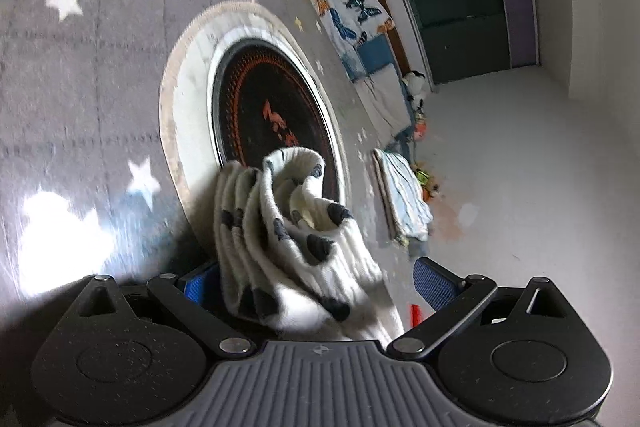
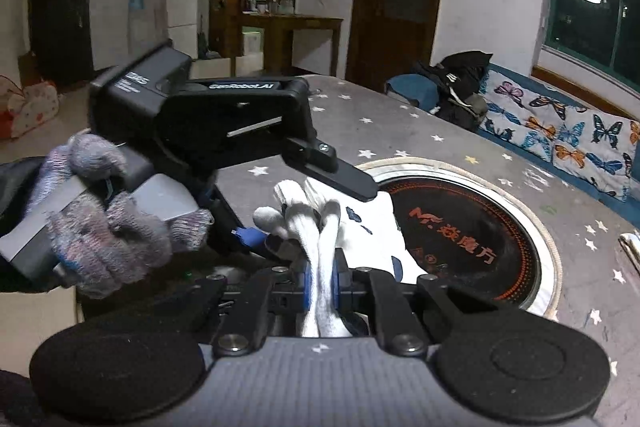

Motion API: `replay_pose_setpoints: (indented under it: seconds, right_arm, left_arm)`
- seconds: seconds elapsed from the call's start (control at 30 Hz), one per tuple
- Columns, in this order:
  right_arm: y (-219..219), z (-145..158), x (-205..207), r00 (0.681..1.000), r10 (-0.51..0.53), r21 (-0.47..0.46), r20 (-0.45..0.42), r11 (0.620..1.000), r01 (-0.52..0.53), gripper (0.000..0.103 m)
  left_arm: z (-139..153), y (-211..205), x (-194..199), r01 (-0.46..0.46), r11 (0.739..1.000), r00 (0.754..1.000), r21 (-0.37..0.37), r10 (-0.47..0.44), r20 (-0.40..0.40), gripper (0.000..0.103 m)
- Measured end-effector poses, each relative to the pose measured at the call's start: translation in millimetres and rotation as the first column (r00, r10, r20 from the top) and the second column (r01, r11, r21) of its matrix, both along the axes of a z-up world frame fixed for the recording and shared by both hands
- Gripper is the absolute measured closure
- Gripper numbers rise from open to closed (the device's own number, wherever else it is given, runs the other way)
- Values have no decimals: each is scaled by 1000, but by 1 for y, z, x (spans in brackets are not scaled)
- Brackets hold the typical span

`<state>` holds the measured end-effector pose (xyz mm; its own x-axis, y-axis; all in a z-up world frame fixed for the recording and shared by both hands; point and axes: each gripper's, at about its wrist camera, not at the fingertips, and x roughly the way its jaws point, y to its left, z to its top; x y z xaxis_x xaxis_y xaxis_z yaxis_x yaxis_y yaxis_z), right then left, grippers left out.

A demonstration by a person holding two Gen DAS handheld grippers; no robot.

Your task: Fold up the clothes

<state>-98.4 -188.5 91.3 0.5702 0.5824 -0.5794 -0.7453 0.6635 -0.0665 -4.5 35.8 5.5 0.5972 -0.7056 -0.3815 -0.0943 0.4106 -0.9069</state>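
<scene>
A white ribbed garment (image 1: 288, 227) with dark blue spots hangs bunched in folds above the table. In the left wrist view my left gripper (image 1: 316, 285) stands open, its blue pads far apart; the cloth lies between them and rests against the left pad. In the right wrist view my right gripper (image 2: 322, 283) is shut on a thick fold of the same garment (image 2: 372, 227), which trails onto the table. The left gripper (image 2: 304, 215) shows there from the side, held by a gloved hand (image 2: 112, 227), with the bunched cloth between its fingers.
A grey star-patterned tablecloth (image 1: 80, 67) covers the table around a round black hotplate (image 1: 272, 107) with orange markings. A folded pale cloth (image 1: 404, 199) lies near the table's edge. A butterfly-print bench (image 2: 560, 131) carries dark clothes (image 2: 460, 83).
</scene>
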Motion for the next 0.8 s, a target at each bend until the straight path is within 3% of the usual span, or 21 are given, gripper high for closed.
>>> replay_pose_setpoints:
  seconds: [0.13,0.2,0.27,0.37,0.53,0.63,0.8]
  right_arm:
    - [-4,-2,-12,999,37,24,-2,999,-37,95]
    - [-7,-4,-17,998,60,28,-8,998,-59,95]
    - [-9,-8,-21,997,80,21,-16,997,-80,94]
    - [-9,-13,-28,994,102,5,-31,995,-102,91]
    - [-19,-12,-33,989,120,54,-85,992,-116,82]
    - [-33,-6,-34,990,94,98,-110,992,-83,67]
    - [-68,-2,-30,988,-10,154,-157,987,35,65]
  left_arm:
    - [-3,1,-11,35,999,999,-25,-36,-2,11]
    - [-6,2,-16,50,998,999,-30,-50,-8,21]
    - [-9,3,-21,57,998,998,-14,-58,-12,38]
    - [-12,6,-28,67,998,998,-8,-67,-2,52]
    - [-7,6,-40,83,995,996,50,-85,39,59]
    - [-8,8,-42,79,994,996,74,-82,35,59]
    - [-3,7,-52,70,983,994,170,-83,74,59]
